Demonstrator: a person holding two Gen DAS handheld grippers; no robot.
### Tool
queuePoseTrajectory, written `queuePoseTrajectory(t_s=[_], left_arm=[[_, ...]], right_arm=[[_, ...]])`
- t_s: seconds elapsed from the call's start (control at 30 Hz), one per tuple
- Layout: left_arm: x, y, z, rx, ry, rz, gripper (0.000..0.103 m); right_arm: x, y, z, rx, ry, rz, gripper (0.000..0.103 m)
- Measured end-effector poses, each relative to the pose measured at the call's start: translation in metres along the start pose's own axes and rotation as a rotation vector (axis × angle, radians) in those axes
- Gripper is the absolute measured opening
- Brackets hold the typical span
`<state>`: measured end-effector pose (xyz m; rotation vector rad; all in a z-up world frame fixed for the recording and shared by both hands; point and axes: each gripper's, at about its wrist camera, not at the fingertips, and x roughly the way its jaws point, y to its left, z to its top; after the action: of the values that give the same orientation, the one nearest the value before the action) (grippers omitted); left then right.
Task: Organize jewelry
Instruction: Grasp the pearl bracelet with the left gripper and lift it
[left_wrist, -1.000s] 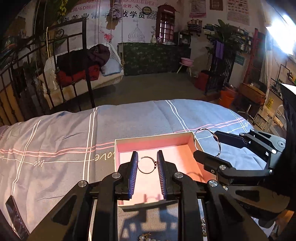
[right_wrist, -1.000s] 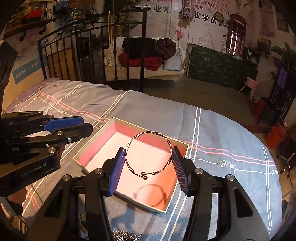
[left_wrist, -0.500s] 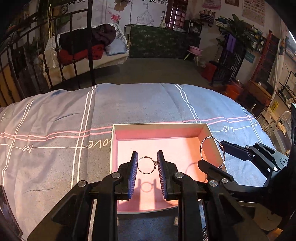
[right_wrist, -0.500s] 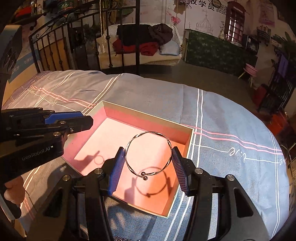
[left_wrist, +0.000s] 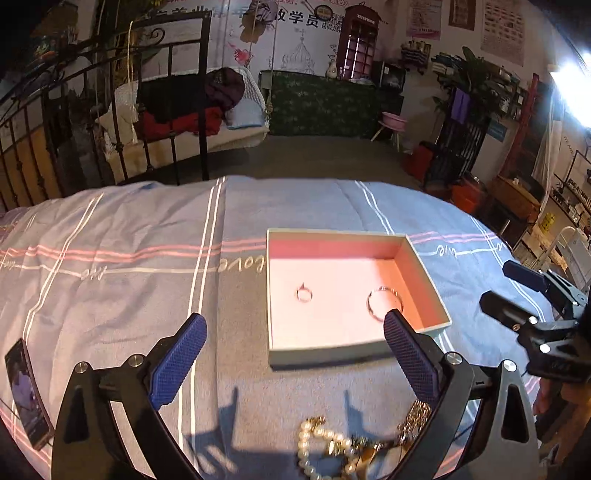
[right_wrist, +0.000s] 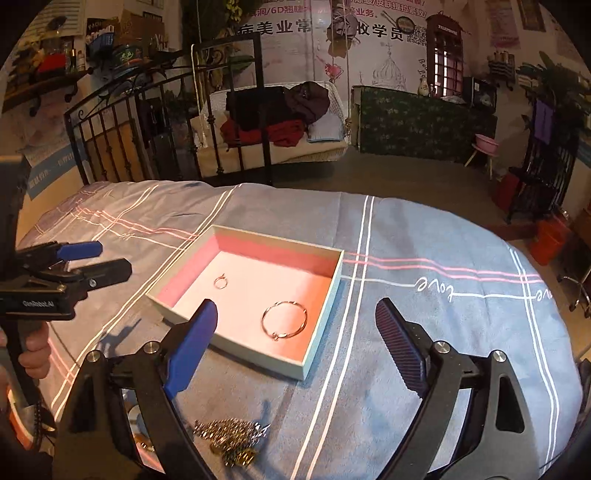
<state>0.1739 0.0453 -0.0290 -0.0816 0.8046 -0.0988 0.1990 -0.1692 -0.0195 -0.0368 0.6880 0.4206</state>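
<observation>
While both tongs, left (left_wrist: 291, 350) and right (right_wrist: 295, 332), angle downward, freshly spread and empty, a thin ring (left_wrist: 304, 294) and wire bangle (right_wrist: 284, 319) lie in the pink-lined box (right_wrist: 321, 325).

Both grippers are black angular frames with silver screws. The left gripper (left_wrist: 291, 350) and right gripper (right_wrist: 295, 332) carry blue ribbed fingers (left_wrist: 175, 363); pale lettering marks the left one's side.

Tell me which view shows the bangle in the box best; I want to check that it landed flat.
The right wrist view: the bangle lies whole and unobstructed on the pink floor of the box, its clasp end visible. In the left wrist view the bangle is smaller, and the left gripper's finger covers its near edge.
</observation>
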Motion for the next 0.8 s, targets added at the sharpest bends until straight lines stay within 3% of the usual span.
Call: queuePoseTrajectory(t_s=[0.17, 0.27, 0.53, 0.63, 0.7, 0.8], left_arm=[[0.018, 0.01, -0.063, -0.033, 0.166, 0.0, 0.093], [0.023, 0.017, -0.087, -0.052, 0.226, 0.016, 0.087], [0.039, 0.004, -0.09, 0.076, 0.252, 0.09, 0.071], [0.044, -0.009, -0.085, 0.145, 0.227, 0.07, 0.045], [0.046, -0.012, -0.081, 0.163, 0.214, 0.06, 0.018], [0.044, -0.007, -0.074, 0.126, 0.188, 0.002, 0.009]], right_arm=[[-0.002, 0.025, -0.052, -0.029, 0.118, 0.124, 0.087], [0.002, 0.044, -0.083, -0.033, 0.19, 0.18, 0.087], [0.011, 0.064, -0.11, 0.007, 0.245, 0.224, 0.087], [0.009, 0.066, -0.11, -0.005, 0.233, 0.222, 0.087], [0.008, 0.068, -0.11, -0.015, 0.226, 0.211, 0.087], [0.006, 0.072, -0.108, -0.039, 0.215, 0.205, 0.087]])
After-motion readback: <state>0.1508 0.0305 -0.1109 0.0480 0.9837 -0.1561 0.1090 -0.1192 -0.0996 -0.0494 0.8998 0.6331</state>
